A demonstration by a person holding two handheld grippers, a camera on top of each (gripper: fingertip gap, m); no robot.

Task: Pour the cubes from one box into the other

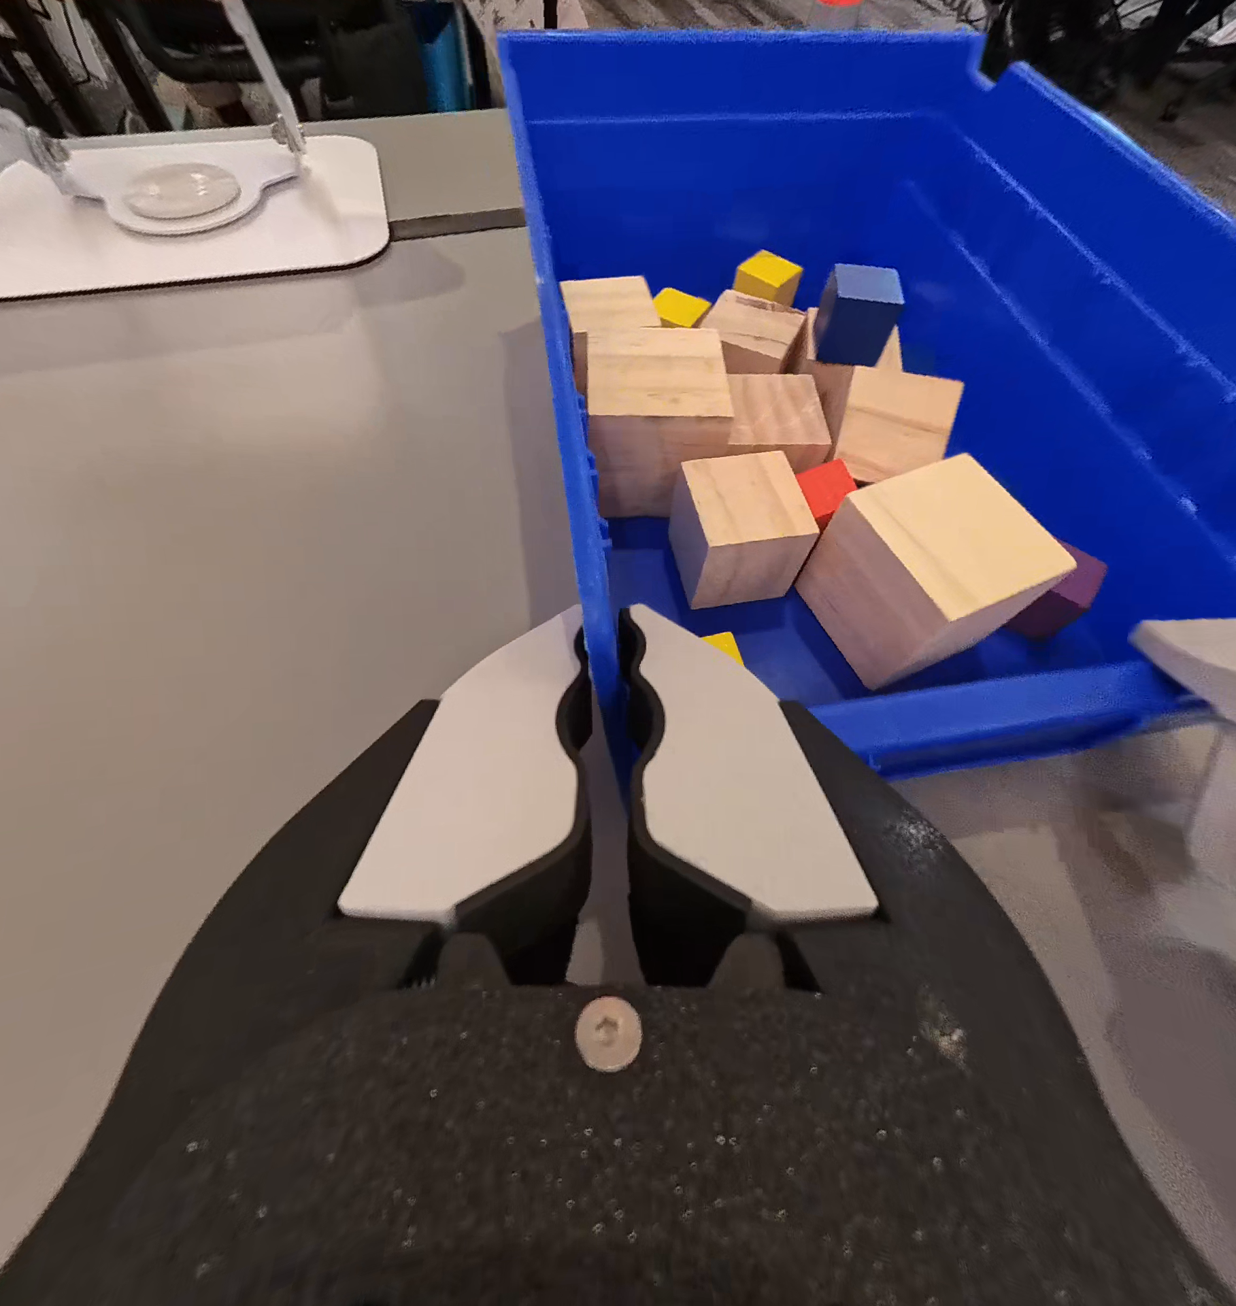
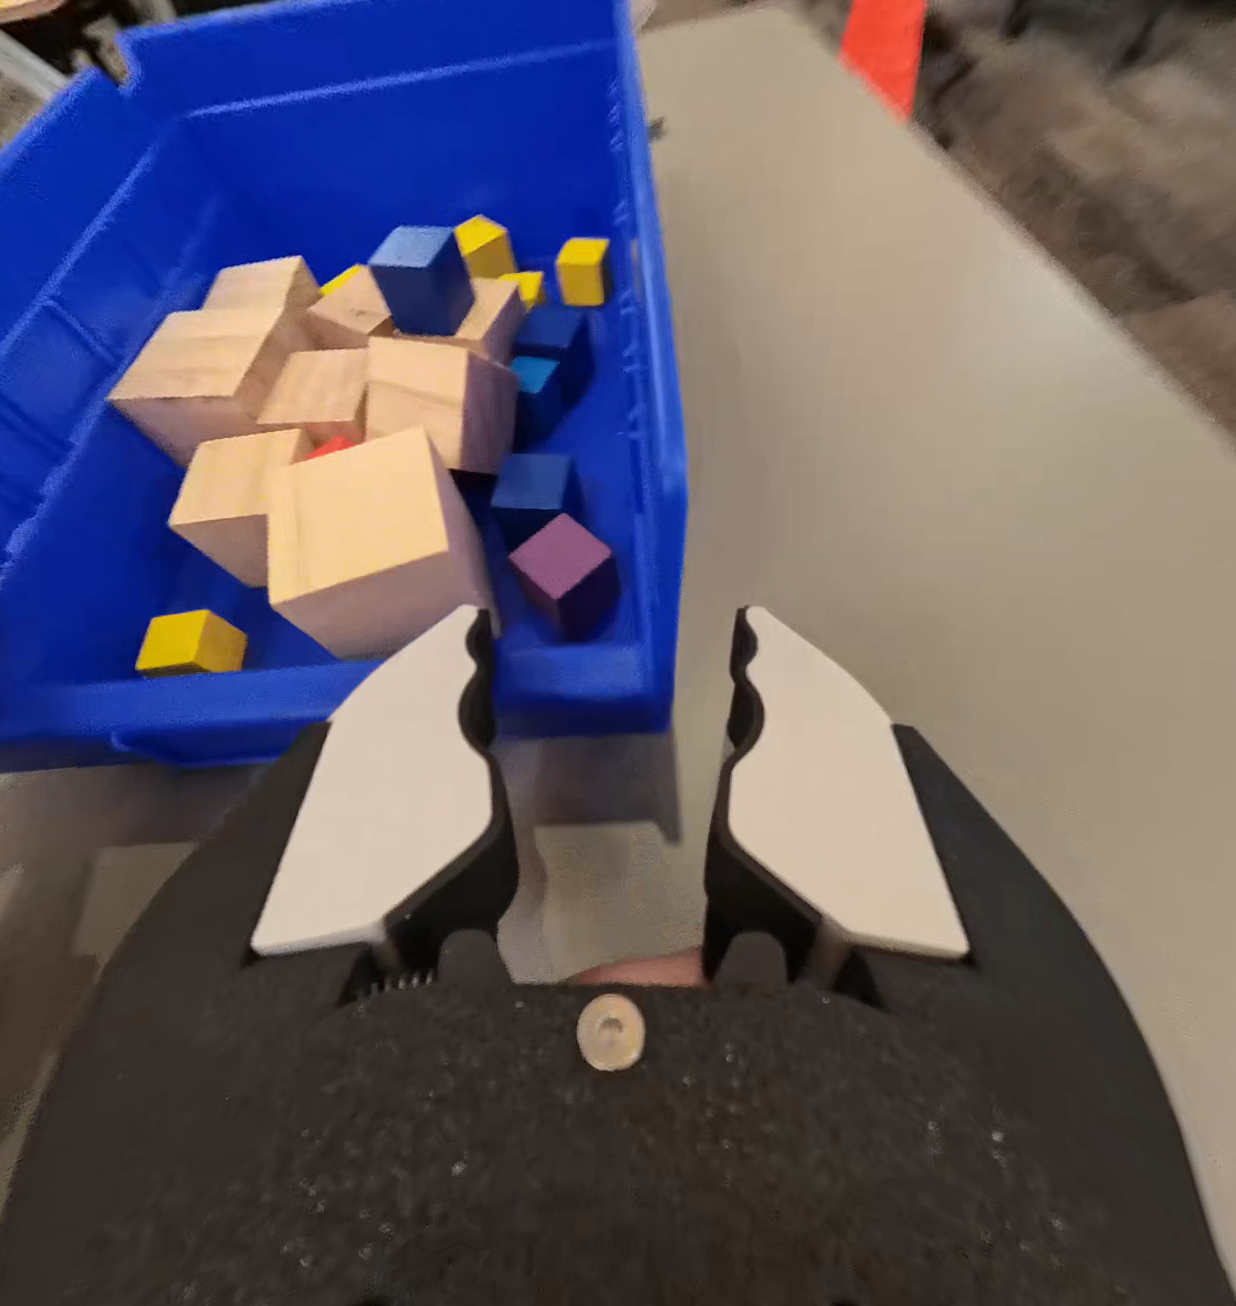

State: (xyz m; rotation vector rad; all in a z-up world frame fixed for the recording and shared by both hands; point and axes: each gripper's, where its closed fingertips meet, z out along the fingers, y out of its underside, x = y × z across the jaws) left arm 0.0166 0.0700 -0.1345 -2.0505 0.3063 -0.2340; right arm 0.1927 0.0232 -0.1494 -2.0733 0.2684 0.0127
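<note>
Each gripper (image 1: 604,622) (image 2: 611,622): speckled black body, 2 pale grey fingers, 1 silver screw.

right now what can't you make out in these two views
- Second box: in neither view, beyond the frame edges.
- Red cube: right wrist view, mostly buried between wooden cubes.
- Right gripper: blue box corner sits near its open jaws; contact unclear through motion blur.
- Orange object: cut off, blurred.

1. The left claw (image 1: 604,622) is clamped on the near left wall of the blue box (image 1: 742,177), one finger outside the wall and one inside, the pale pads pressed to it.
2. The right claw (image 2: 611,622) has its fingers spread wide with nothing between them. It sits at the box's near right corner; its left fingertip (image 2: 470,625) overlaps the near rim.
</note>
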